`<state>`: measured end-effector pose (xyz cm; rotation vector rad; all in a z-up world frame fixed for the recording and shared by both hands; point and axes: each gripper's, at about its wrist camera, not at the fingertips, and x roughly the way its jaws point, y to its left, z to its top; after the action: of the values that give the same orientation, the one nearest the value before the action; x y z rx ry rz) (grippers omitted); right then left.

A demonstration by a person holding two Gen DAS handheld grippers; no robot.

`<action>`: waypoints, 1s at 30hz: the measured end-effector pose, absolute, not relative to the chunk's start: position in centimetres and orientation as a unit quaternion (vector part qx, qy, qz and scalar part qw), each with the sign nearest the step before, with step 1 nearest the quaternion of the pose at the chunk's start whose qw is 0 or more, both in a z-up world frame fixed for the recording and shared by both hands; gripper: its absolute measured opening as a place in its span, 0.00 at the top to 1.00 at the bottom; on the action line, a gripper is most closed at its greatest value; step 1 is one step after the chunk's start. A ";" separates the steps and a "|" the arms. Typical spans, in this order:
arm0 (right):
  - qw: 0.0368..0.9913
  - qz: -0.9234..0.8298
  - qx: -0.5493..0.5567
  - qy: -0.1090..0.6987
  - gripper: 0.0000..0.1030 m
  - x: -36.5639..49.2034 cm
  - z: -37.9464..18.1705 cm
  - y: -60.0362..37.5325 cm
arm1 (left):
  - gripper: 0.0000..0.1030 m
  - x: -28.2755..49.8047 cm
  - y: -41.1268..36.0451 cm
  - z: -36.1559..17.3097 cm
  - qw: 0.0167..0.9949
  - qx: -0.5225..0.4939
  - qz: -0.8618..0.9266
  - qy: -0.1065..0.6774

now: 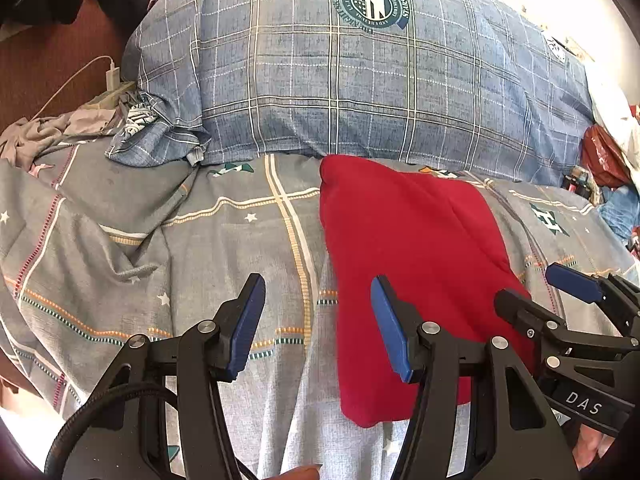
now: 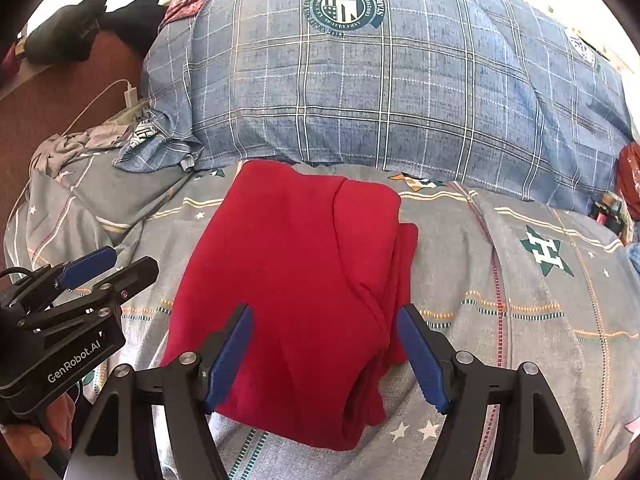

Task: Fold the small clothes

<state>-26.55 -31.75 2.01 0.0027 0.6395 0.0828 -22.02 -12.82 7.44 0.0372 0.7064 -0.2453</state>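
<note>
A red garment (image 1: 412, 240) (image 2: 296, 260) lies folded into a rough rectangle on the grey patterned bedsheet (image 1: 224, 248) (image 2: 520, 280). The folded layers show along its right side in the right wrist view. My left gripper (image 1: 318, 284) (image 2: 130, 262) is open just off the garment's left edge, with its right pad over the red cloth and nothing between the jaws. My right gripper (image 2: 324, 312) (image 1: 528, 286) is open wide above the garment's near end, its pads apart from the cloth.
A bulky blue plaid quilt (image 1: 360, 92) (image 2: 400, 92) is bunched behind the garment. A crumpled grey cloth (image 1: 40, 132) and a white charger with cable (image 1: 112, 74) lie at the left. Red bags (image 1: 604, 156) sit at the right edge. Dark clothes (image 2: 68, 32) lie at the far left.
</note>
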 end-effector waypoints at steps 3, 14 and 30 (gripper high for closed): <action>0.948 0.041 0.002 0.314 0.30 -26.5 2.0 -31.7 | 0.46 -22.0 -12.8 7.4 0.931 0.021 -0.119 0.344; 0.947 0.044 0.006 0.318 0.30 -26.3 1.8 -31.3 | 0.46 -22.0 -13.0 7.4 0.932 0.021 -0.118 0.343; 0.946 0.043 0.015 0.320 0.30 -25.9 1.6 -30.4 | 0.46 -21.7 -13.0 7.2 0.931 0.017 -0.112 0.347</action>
<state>-25.95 -30.38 1.62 0.0297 0.6513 0.0879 -21.74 -13.00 7.16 0.0356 0.7099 -0.2288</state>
